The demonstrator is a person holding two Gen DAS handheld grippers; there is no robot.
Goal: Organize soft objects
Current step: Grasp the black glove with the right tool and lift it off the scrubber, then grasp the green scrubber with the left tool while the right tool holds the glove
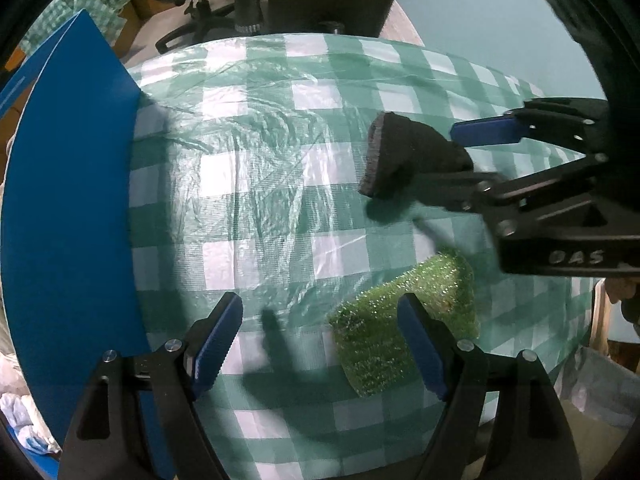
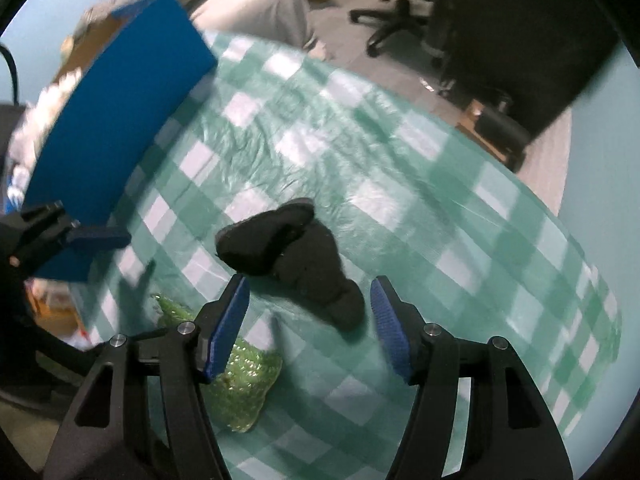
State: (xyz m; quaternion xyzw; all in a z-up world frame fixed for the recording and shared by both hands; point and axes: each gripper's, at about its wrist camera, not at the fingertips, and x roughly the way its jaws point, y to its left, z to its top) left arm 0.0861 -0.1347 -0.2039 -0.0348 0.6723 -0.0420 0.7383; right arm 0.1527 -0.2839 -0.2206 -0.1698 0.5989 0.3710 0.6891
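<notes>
A black soft cloth piece (image 1: 404,156) (image 2: 292,260) is in mid-air above the green-checked table, just ahead of my right gripper (image 2: 310,324) (image 1: 456,156), whose jaws stand open around its near end without pinching it. A glittery green sponge (image 1: 404,320) (image 2: 240,376) lies flat on the tablecloth. My left gripper (image 1: 320,340) is open and empty, low over the table, its right finger over the sponge's edge. In the right wrist view one left finger (image 2: 98,238) shows at the far left.
A blue box (image 1: 68,220) (image 2: 108,148) stands along the table's left side with white cloth things behind it. The tablecloth (image 1: 260,140) is crinkled plastic. Office chairs (image 2: 404,4) and a dark cabinet stand beyond the table's far edge.
</notes>
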